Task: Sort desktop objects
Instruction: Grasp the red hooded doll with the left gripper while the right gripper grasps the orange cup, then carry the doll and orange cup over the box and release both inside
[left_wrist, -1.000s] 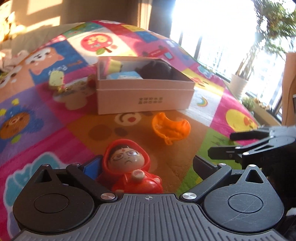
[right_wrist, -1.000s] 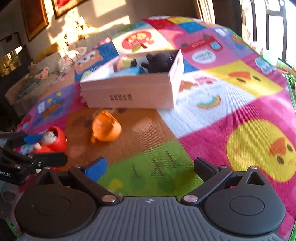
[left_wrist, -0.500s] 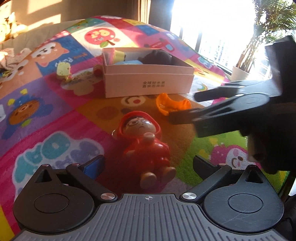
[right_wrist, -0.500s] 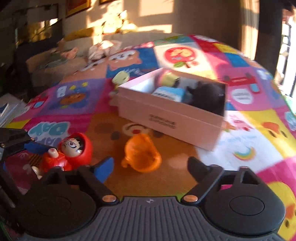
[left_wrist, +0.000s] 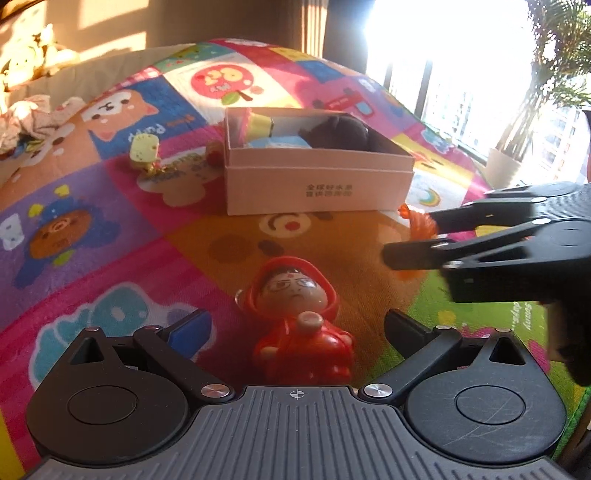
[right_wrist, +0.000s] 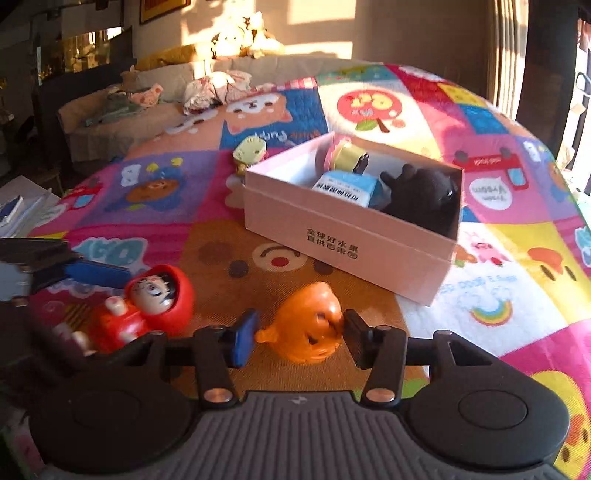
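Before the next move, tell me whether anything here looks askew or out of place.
The red hooded figure lies tipped on its back on the mat, not upright. A small yellow toy lies outside the pink box, behind its far corner. Nothing looks spilled or broken.

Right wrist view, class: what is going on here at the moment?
A person is sorting toys into the pink box. The right gripper has just been closing its jaws around the orange toy on the play mat. The left gripper hangs open around the red hooded figure, not gripping it.
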